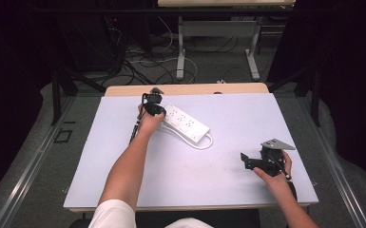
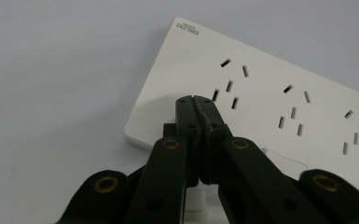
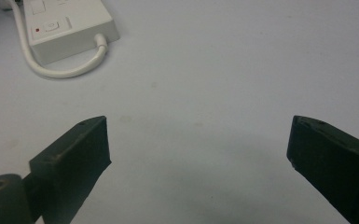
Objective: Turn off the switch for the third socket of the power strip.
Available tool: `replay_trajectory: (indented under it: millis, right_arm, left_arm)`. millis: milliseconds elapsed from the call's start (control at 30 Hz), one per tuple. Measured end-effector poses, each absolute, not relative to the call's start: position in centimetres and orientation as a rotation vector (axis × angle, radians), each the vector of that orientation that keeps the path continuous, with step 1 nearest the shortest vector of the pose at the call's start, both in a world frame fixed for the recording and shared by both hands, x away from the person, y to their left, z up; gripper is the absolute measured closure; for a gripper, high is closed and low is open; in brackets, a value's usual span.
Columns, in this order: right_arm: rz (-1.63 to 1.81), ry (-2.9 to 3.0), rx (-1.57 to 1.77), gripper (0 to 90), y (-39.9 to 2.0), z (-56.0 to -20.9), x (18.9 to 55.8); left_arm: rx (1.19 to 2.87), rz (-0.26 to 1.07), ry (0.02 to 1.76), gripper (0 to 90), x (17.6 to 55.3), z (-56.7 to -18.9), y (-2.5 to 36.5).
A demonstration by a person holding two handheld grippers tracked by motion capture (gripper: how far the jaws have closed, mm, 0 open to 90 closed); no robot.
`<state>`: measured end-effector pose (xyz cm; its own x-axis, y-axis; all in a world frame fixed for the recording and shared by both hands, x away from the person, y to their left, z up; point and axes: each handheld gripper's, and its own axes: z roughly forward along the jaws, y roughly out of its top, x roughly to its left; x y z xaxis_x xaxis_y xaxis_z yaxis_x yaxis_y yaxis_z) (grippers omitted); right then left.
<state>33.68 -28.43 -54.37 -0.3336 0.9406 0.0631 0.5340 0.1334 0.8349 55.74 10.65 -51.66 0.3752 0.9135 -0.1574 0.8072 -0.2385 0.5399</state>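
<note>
Left claw (image 2: 196, 99) jaws together, tips over near end of white power strip (image 2: 270, 107), contact apparently light. Power strip flat on counter (image 1: 123, 156), far-left area. Right claw (image 3: 198, 140) jaws apart, nothing between, well apart from strip.

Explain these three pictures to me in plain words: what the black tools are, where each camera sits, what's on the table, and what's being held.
A person sits at a table with a hand-held black claw in each hand. One picture looks down from above; the other two come from cameras riding on each claw. A white power strip with its short cord lies on the pale surface. The left claw is shut, its tips over the strip's end near the sockets, with nothing between them; whether they touch it I cannot tell. The right claw is open, holds nothing, and is apart from the strip.
</note>
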Motion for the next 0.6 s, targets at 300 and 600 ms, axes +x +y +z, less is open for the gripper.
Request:
replay_trajectory:
  millis: [300,600]
  right_arm:
    - [1.102,1.933,1.406,5.3,-28.43,-54.37,33.7]
    - [1.099,1.933,1.407,5.3,-28.45,-54.36,33.7]
  left_arm:
    - [2.101,0.267,1.468,90.0,55.66,-51.71,10.64]
    - [2.094,0.266,1.478,90.0,55.6,-51.98,10.76]
